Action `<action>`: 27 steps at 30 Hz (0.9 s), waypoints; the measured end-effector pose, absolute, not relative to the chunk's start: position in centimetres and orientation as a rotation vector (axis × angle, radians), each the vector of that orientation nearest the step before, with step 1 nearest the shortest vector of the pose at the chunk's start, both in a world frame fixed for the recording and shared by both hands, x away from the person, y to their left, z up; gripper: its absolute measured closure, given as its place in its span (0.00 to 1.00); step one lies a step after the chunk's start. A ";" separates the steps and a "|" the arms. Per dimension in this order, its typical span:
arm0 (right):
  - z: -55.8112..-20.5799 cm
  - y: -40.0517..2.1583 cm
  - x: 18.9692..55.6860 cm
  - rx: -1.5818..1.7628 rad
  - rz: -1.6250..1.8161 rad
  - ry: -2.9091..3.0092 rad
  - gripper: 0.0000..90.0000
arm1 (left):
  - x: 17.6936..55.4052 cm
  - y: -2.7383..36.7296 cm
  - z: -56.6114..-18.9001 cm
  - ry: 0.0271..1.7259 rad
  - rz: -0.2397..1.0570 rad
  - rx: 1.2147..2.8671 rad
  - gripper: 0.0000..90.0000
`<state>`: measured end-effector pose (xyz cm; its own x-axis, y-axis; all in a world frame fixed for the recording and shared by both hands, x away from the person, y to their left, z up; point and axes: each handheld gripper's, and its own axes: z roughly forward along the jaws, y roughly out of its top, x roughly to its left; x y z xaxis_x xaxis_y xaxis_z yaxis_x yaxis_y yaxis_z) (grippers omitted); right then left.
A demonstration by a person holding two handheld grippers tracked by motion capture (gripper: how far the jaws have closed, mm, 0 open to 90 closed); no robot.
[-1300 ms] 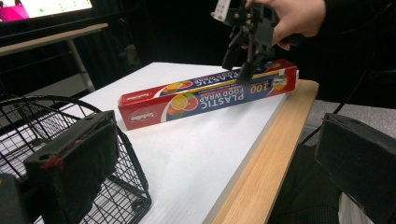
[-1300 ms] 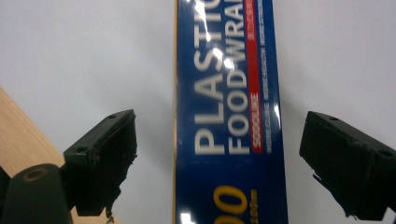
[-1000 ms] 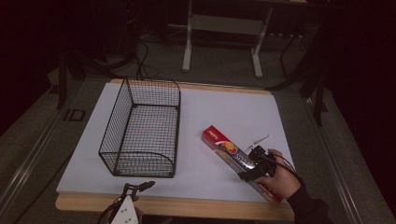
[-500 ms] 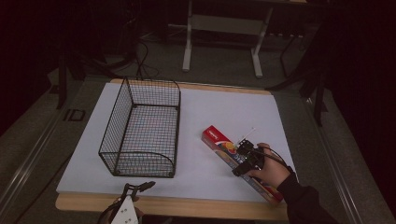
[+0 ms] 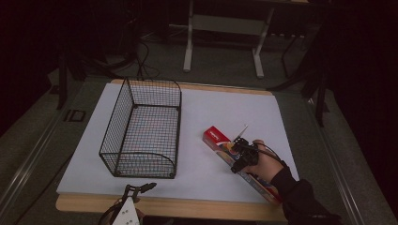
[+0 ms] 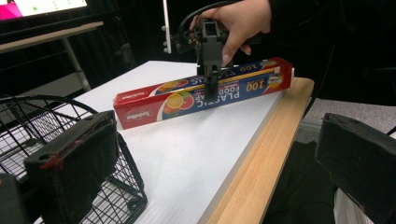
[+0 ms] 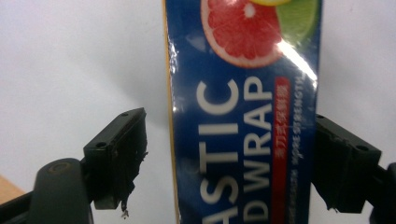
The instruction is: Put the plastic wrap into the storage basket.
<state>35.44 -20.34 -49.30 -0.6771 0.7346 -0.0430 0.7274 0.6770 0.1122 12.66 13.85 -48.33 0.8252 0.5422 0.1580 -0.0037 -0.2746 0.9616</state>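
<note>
Plastic wrap box (image 5: 237,163) lay flat near the table's (image 5: 206,206) right front corner, set between the right gripper's (image 5: 240,157) fingers (image 7: 116,158), just closing: right pad against the box, left pad a gap short. Wire basket (image 5: 143,129) stood toward the left edge, nothing inside. Left gripper (image 5: 136,190) hung at the front edge, fingers (image 6: 74,163) spread.
</note>
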 end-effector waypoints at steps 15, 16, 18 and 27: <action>-49.1 -20.3 36.1 1.246 0.062 2.817 0.43 | 12.7 13.9 -48.3 0.412 0.557 1.784 0.00; -48.9 -20.4 36.2 1.260 0.094 2.814 0.43 | 12.7 13.9 -48.3 0.413 0.555 1.784 0.00; -48.4 -20.6 36.2 1.274 0.124 2.802 0.43 | 12.7 13.9 -48.3 0.412 0.555 1.787 0.00; -45.7 -21.2 36.9 1.312 0.173 2.739 0.43 | 12.7 13.8 -48.3 0.412 0.556 1.789 0.00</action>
<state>36.87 -21.22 -45.67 -0.6236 0.7807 -0.0407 0.7693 0.6221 0.1452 12.69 13.80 -48.34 0.8258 0.5407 0.1604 -0.0040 -0.2787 0.9604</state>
